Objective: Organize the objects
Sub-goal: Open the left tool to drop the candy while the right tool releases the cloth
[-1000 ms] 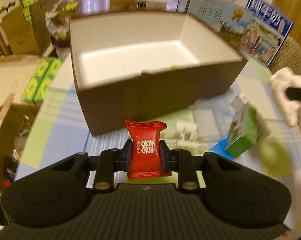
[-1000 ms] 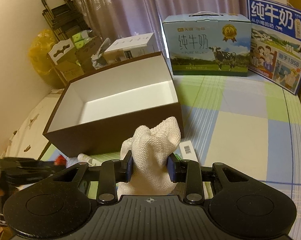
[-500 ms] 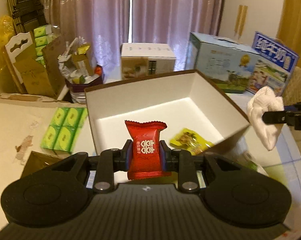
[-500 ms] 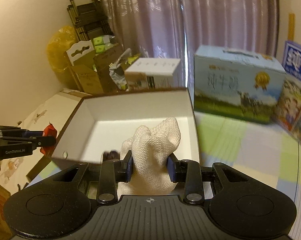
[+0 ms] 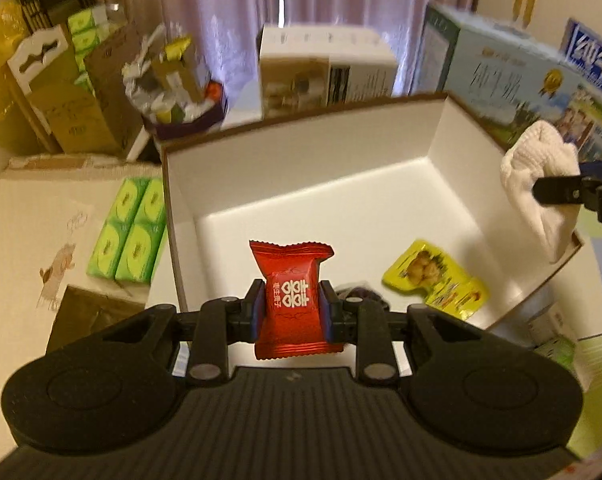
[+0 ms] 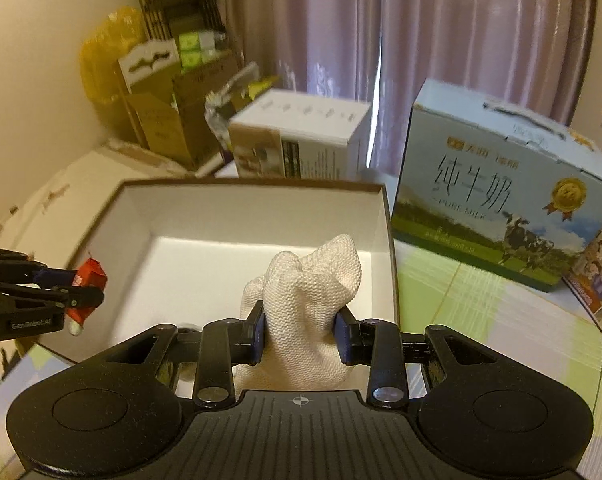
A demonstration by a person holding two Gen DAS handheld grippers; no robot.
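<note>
Red candy (image 5: 292,300) pinched by left gripper (image 5: 292,312), held above box (image 5: 301,184) near front wall. White cloth (image 6: 307,304) clamped in right gripper (image 6: 301,336) over box's right edge. Yellow packet (image 5: 435,280) seen lying on box floor.

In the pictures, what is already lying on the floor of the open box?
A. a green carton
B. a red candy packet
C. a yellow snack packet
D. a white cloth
C. The yellow snack packet lies flat on the white floor of the box, while the red candy packet is held in the left gripper and the white cloth in the right gripper.
</note>
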